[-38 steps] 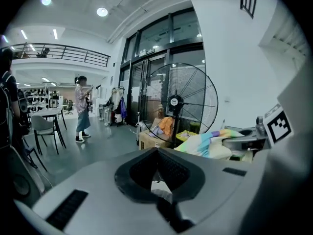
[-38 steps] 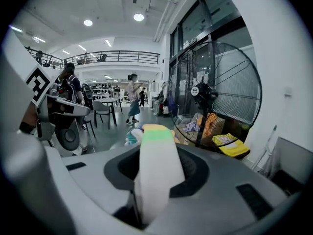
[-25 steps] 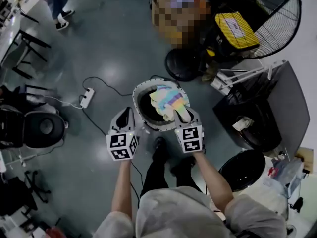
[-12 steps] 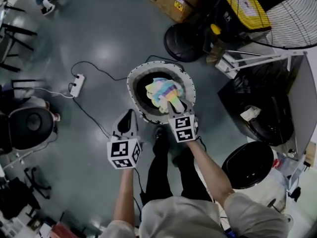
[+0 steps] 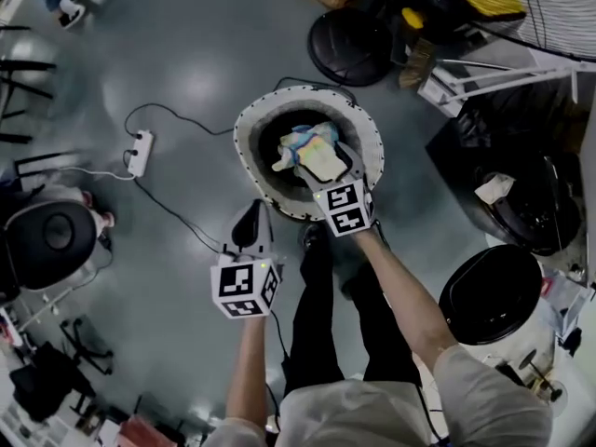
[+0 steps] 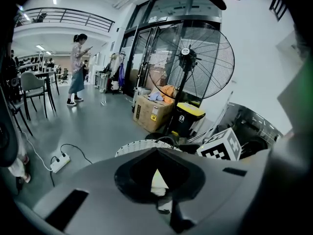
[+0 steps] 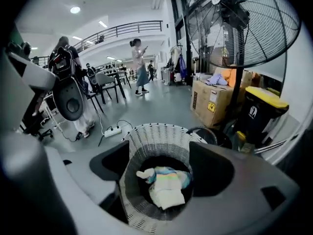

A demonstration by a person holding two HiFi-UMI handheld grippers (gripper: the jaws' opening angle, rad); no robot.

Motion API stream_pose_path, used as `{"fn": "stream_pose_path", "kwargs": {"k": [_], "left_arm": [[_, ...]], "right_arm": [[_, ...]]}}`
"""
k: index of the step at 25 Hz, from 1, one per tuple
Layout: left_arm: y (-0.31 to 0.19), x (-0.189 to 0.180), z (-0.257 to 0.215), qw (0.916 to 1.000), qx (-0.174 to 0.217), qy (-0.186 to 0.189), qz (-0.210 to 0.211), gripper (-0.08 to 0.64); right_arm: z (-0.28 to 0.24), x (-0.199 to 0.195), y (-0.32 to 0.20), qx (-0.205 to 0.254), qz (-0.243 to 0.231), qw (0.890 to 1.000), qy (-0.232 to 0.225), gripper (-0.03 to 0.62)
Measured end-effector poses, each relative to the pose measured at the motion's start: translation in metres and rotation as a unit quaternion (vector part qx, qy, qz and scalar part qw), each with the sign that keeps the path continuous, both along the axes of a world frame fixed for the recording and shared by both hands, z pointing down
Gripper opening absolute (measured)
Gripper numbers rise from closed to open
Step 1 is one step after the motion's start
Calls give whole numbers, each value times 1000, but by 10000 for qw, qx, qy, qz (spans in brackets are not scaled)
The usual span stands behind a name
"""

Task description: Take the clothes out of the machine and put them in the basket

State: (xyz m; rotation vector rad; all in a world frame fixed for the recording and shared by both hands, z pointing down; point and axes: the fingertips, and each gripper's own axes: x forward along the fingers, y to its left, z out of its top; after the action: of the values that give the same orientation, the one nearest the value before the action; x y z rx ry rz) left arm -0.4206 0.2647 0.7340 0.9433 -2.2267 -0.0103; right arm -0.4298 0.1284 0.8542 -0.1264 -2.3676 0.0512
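A white woven basket (image 5: 250,128) stands on the grey floor in the middle of the head view. A pastel striped cloth (image 5: 312,147) lies inside it. My right gripper (image 5: 326,164) hangs over the basket's near rim. Its jaws have just been opening and stand wide, with nothing pressed between them. In the right gripper view the cloth (image 7: 165,185) sits deep in the basket (image 7: 156,133), below the spread jaws of the right gripper (image 7: 160,166). My left gripper (image 5: 250,229) is to the near left of the basket, outside it, jaws together and empty. In the left gripper view the left gripper (image 6: 156,151) points past the basket rim (image 6: 133,146).
A power strip (image 5: 142,152) and its cable lie on the floor left of the basket. A big standing fan's base (image 5: 352,45) is behind it. The dark open machine (image 5: 521,203) is at the right, and a black round bin (image 5: 489,291) is nearer. The person's legs stand just below the basket.
Both grippers have sunk toward the basket. The right gripper held the cloth above the basket. Its jaws are now apart and the cloth lies inside.
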Motion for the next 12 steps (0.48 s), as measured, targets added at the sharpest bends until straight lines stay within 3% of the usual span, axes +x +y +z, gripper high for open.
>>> {"fn": "stream_pose_path", "kwargs": {"k": [6, 12], "left_arm": [[-29, 11, -19, 9995, -17, -96, 298, 18], [-95, 34, -35, 9961, 28, -287, 832, 18]], "right_arm": [[-33, 34, -17, -139, 291, 9993, -178, 373], [-70, 85, -84, -175, 952, 9946, -383, 170]]}}
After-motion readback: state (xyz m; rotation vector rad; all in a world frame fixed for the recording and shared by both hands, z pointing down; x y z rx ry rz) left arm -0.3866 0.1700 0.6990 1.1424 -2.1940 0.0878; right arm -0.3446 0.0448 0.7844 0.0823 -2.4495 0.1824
